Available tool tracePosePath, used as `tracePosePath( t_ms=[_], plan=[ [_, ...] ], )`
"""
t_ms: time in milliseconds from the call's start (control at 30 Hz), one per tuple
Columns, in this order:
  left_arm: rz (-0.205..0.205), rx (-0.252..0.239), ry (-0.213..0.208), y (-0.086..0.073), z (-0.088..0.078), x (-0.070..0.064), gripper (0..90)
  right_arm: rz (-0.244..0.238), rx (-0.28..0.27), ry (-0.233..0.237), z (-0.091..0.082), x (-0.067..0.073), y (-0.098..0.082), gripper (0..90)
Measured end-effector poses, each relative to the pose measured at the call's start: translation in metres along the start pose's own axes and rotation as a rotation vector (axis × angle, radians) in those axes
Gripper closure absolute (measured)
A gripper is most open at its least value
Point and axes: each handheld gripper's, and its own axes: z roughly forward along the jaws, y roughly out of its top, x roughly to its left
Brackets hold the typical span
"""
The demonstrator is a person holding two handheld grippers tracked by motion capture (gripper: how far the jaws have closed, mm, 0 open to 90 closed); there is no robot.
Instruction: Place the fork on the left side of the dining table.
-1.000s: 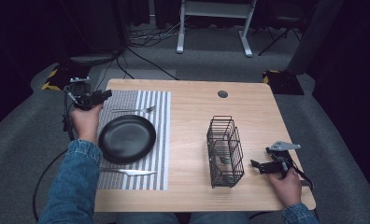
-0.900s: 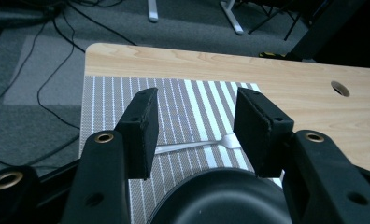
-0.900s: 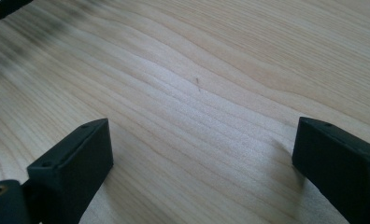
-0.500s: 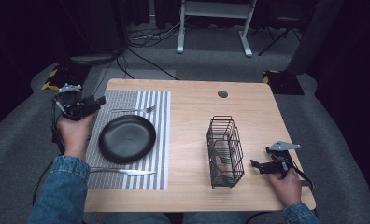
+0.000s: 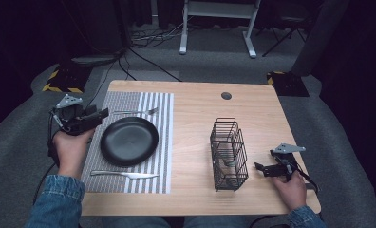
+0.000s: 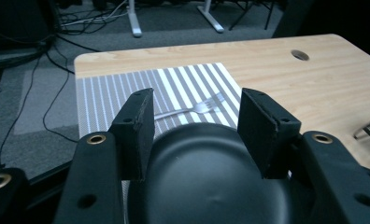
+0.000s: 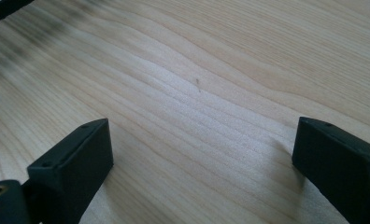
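A black plate point(image 5: 129, 141) rests on a grey striped placemat point(image 5: 163, 142) on the left half of the wooden table point(image 5: 195, 109). A fork point(image 5: 136, 112) lies on the mat behind the plate, and a knife point(image 5: 124, 174) lies in front of it. My left gripper point(image 5: 95, 116) hovers at the plate's left rim, open, holding nothing. In the left gripper view the plate point(image 6: 206, 186) lies below my open jaws point(image 6: 195, 135) and the fork point(image 6: 197, 108) lies beyond them. My right gripper point(image 5: 264, 168) rests low on the table, open wide point(image 7: 202, 154) over bare wood.
A black wire basket point(image 5: 229, 153) stands right of centre, just left of my right gripper. A round cable hole point(image 5: 226, 95) sits near the table's far edge. Cables and a desk frame are on the floor behind.
My left gripper has drawn back from the mat's far left corner toward the person's side, ending beside the plate's left rim. The right gripper has not moved.
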Motion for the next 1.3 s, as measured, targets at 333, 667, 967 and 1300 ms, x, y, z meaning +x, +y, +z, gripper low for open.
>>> tracePosePath(
  t_ms=[333, 667, 967, 1300],
  plan=[
    [0.015, 0.012, -0.069, -0.024, -0.014, -0.004, 42.8, 0.0, 0.0, 0.0, 0.0, 0.0, 0.0, 5.1],
    [0.067, 0.039, -0.091, -0.061, -0.026, -0.017, 41.4, 0.0, 0.0, 0.0, 0.0, 0.0, 0.0, 5.1],
    [0.064, 0.033, -0.122, -0.1, -0.03, -0.023, 41.2, 0.0, 0.0, 0.0, 0.0, 0.0, 0.0, 5.1],
    [0.138, 0.097, -0.11, -0.138, -0.028, -0.032, 39.6, 0.0, 0.0, 0.0, 0.0, 0.0, 0.0, 5.1]
  ],
)
